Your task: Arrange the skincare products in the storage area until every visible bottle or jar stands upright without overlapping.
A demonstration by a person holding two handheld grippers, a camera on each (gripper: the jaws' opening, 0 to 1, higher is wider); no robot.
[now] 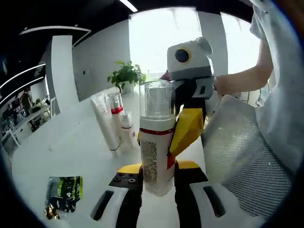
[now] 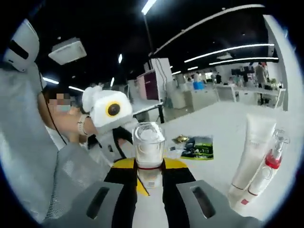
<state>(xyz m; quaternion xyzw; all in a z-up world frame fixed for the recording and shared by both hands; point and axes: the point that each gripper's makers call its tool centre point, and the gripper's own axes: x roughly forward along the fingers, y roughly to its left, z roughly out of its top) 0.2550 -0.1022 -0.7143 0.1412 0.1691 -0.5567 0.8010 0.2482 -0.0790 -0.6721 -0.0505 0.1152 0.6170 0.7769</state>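
Left tongs (image 1: pixel 156 183): clamped on clear-capped pump bottle (image 1: pixel 156 142), upright above white bench (image 1: pixel 71 147).
Right tongs (image 2: pixel 149 178): gripping the same bottle from opposite side.
Beyond left tongs: white tubes (image 1: pixel 107 121) standing together.

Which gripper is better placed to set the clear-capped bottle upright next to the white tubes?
Probably left: the left gripper brackets the clear-capped bottle low on its body, with the white tubes standing close ahead. The right gripper reaches in from the far side.
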